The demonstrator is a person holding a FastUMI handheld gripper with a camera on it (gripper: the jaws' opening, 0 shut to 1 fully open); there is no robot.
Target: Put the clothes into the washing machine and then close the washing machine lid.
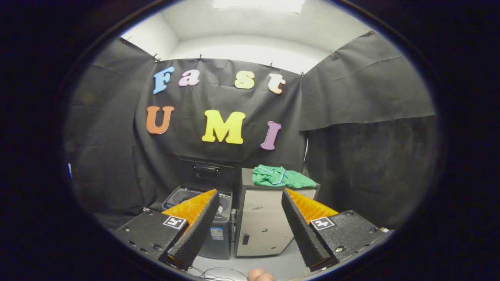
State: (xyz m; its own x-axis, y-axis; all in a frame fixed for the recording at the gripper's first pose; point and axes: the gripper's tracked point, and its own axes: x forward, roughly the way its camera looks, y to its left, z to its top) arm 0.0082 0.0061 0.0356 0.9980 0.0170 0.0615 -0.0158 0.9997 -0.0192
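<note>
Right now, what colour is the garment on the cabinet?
Green with white trim; the garment lies folded on the cabinet, clearest in the gripper view, beyond the open gripper.

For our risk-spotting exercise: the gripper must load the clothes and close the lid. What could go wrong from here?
1. The green clothes lie bunched on the cabinet; the open gripper, well short of them, may pinch only part, leaving some behind.
2. The washing machine sits lower beside the cabinet; trailing cloth could snag its raised lid.
</note>
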